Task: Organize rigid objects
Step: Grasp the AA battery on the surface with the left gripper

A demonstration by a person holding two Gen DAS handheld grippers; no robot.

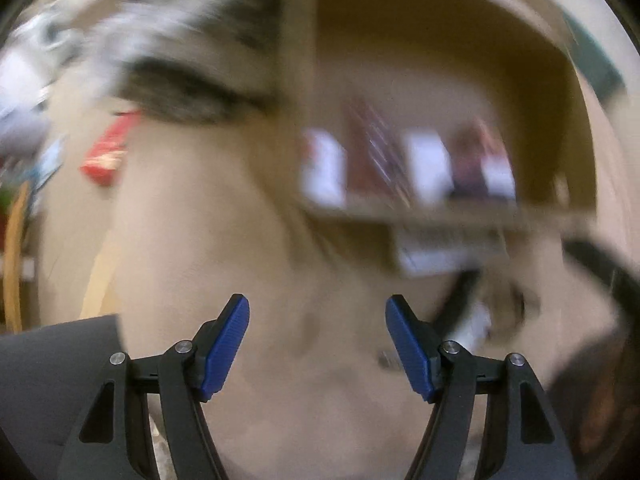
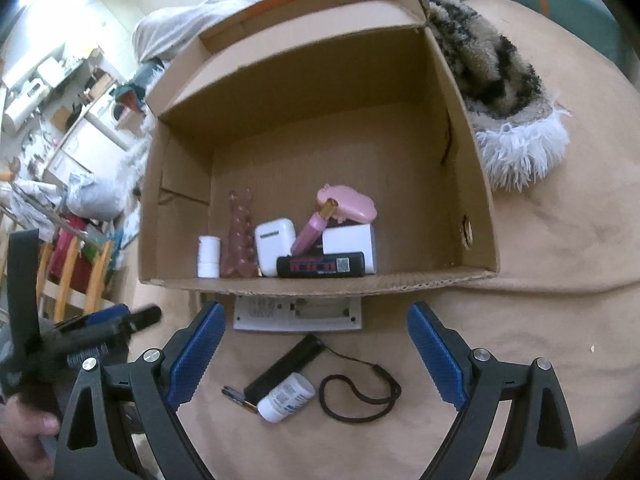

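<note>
Both grippers' fingers (image 2: 196,352) gape empty before cardboard box (image 2: 476,184) holding white case (image 2: 274,240).

Left wrist view: heavy motion blur smears everything beyond the sharp claw (image 1: 317,346). Right wrist view: sharp, evenly lit by soft indoor light, dim shadow inside the cardboard box (image 2: 476,184). Both show fisheye bending and dark corners.

A cardboard box (image 2: 320,132) sits on the bed (image 2: 540,280), and along its near wall inside stand a small bottle (image 2: 209,257), a knobbly piece (image 2: 240,236), an earbud case (image 2: 274,246) and a battery (image 2: 320,266). Just before the box lies a flat panel (image 2: 298,314). Nearer still lie a flashlight (image 2: 286,368) and a pill bottle (image 2: 286,396) touching it, the strap (image 2: 360,396) to their right.
</note>
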